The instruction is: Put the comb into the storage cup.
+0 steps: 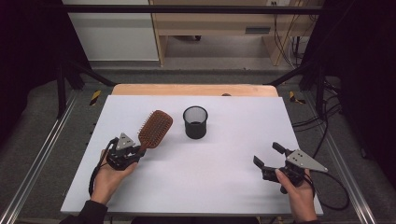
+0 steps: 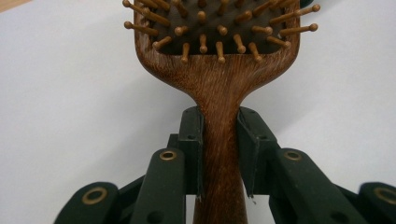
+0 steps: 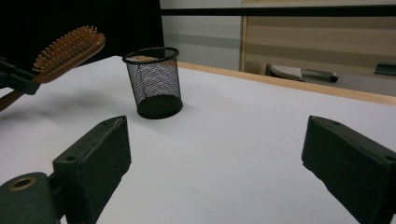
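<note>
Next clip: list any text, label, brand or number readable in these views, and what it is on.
None readable.
Hairbrush: bare wood, no brand mark on the side that shows.
Mesh cup: no label.
Left gripper and right gripper: no markings to read.
Yellow and black hazard tape at the table's far corners: stripes, no words.
Grey strip on the wooden furniture behind: too small to tell if it carries text.

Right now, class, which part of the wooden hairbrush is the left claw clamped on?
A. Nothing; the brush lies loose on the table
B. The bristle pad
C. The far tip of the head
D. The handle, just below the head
D: in the left gripper view the two black jaws of the left claw press on either side of the hairbrush handle, just below its head.
</note>
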Demonstrator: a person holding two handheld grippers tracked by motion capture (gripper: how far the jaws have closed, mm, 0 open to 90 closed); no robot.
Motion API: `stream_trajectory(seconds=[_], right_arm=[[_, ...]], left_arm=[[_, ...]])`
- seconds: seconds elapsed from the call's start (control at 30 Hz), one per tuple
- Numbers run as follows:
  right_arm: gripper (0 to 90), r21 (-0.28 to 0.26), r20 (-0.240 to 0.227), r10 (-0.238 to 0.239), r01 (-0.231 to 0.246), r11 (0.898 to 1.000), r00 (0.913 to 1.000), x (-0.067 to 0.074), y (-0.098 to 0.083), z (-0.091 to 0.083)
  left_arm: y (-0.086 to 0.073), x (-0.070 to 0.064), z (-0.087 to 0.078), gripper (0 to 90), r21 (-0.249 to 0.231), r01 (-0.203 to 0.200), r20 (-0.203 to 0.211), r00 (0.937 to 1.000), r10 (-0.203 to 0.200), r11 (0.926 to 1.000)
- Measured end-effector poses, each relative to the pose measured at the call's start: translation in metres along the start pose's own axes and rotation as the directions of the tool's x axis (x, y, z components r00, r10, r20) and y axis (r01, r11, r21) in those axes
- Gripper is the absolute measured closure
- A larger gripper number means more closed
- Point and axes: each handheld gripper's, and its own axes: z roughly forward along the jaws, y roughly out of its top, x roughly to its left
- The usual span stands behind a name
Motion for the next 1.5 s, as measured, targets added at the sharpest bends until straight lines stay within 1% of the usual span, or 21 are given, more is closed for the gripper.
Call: stream_trajectory(seconds=[0.27,0.33,0.47,0.57,0.7,0.77,0.8,0.9,1.0,1.03,1.07,1.1,1.13,1.27,1.3,1.33,1.37,1.4,1.43,1.47,1.5], right_arm=[[8.0,-0.014,-0.002,0.022,-0.022,1.000,0.9998,0.002,0.001,0.000],[8.0,-0.008,-0.009,0.026,-0.026,1.000,0.9996,0.003,0.000,0.001],[8.0,-0.009,-0.012,0.041,-0.041,0.999,0.9991,0.004,0.000,0.002],[8.0,-0.036,-0.038,0.094,-0.095,0.995,0.9949,0.005,0.000,0.002],[8.0,-0.035,-0.035,0.098,-0.099,0.995,0.9946,0.004,0.000,0.002],[8.0,-0.036,-0.036,0.098,-0.099,0.994,0.9945,0.004,0.000,0.002],[8.1,-0.035,-0.036,0.098,-0.099,0.994,0.9946,0.004,0.000,0.002],[8.1,-0.032,-0.035,0.095,-0.096,0.995,0.9948,0.004,0.000,0.002],[8.1,-0.030,-0.034,0.101,-0.102,0.994,0.9943,0.003,0.000,0.002],[8.1,-0.029,-0.035,0.102,-0.103,0.994,0.9941,0.003,0.000,0.002],[8.1,-0.028,-0.034,0.103,-0.104,0.994,0.9941,0.003,0.000,0.002],[8.1,-0.025,-0.036,0.105,-0.106,0.994,0.9938,0.004,0.000,0.002],[8.1,-0.025,-0.036,0.105,-0.106,0.994,0.9938,0.004,0.000,0.002],[8.0,0.000,-0.050,0.140,-0.140,0.990,0.9890,0.003,-0.001,0.003],[8.0,0.000,-0.050,0.140,-0.140,0.990,0.9890,0.003,-0.001,0.003],[8.0,-0.004,-0.061,0.156,-0.156,0.988,0.9859,0.004,0.000,0.002],[8.0,-0.004,-0.061,0.156,-0.156,0.988,0.9859,0.004,0.000,0.002],[8.0,-0.005,-0.070,0.168,-0.169,0.986,0.9832,0.006,0.001,0.002],[8.2,0.018,-0.087,0.188,-0.187,0.982,0.9784,0.007,0.002,0.002],[8.2,0.018,-0.087,0.188,-0.187,0.982,0.9784,0.007,0.002,0.002],[8.9,0.038,-0.108,0.205,-0.202,0.979,0.9728,0.009,0.004,0.002]], left_arm=[[-0.004,-0.003,0.005,72.8,-0.003,-0.012,0.014,0.9998,0.012,0.9999],[-0.005,-0.003,0.005,72.8,-0.016,0.002,0.026,0.9997,-0.001,0.9999],[-0.005,-0.004,0.004,72.8,-0.030,0.003,0.029,0.9996,-0.003,0.9996],[-0.006,-0.005,0.002,72.8,-0.050,0.009,0.019,0.9998,-0.008,0.9987],[-0.009,-0.005,0.000,72.8,-0.066,0.007,-0.009,0.9999,-0.007,0.9978],[-0.009,-0.003,-0.001,72.8,-0.072,0.010,-0.008,0.9999,-0.010,0.9973],[-0.009,0.000,-0.004,72.7,-0.088,0.035,-0.004,0.9993,-0.036,0.9955],[-0.008,0.001,-0.007,72.7,-0.104,0.042,-0.004,0.9991,-0.042,0.9937],[-0.010,0.003,-0.010,72.8,-0.118,0.038,-0.019,0.9990,-0.041,0.9922],[-0.010,0.005,-0.013,72.8,-0.134,0.048,-0.020,0.9985,-0.051,0.9898],[-0.010,0.005,-0.013,72.8,-0.134,0.048,-0.020,0.9985,-0.051,0.9898],[-0.011,0.007,-0.015,72.8,-0.151,0.058,-0.024,0.9978,-0.062,0.9869],[-0.011,0.007,-0.015,72.7,-0.151,0.058,-0.024,0.9978,-0.062,0.9869],[-0.013,0.010,-0.018,72.7,-0.210,0.102,0.007,0.9947,-0.102,0.9725],[-0.013,0.010,-0.019,72.8,-0.216,0.101,0.003,0.9947,-0.103,0.9710],[-0.013,0.009,-0.020,72.8,-0.226,0.100,0.001,0.9947,-0.103,0.9690],[-0.012,0.009,-0.021,72.8,-0.227,0.094,-0.004,0.9953,-0.097,0.9693],[-0.012,0.008,-0.022,72.8,-0.232,0.092,-0.007,0.9953,-0.097,0.9683],[-0.011,0.007,-0.023,72.8,-0.236,0.090,-0.009,0.9955,-0.094,0.9676],[-0.011,0.006,-0.024,72.8,-0.244,0.087,-0.013,0.9955,-0.093,0.9658],[-0.010,0.005,-0.025,72.8,-0.250,0.086,-0.014,0.9957,-0.092,0.9645]])
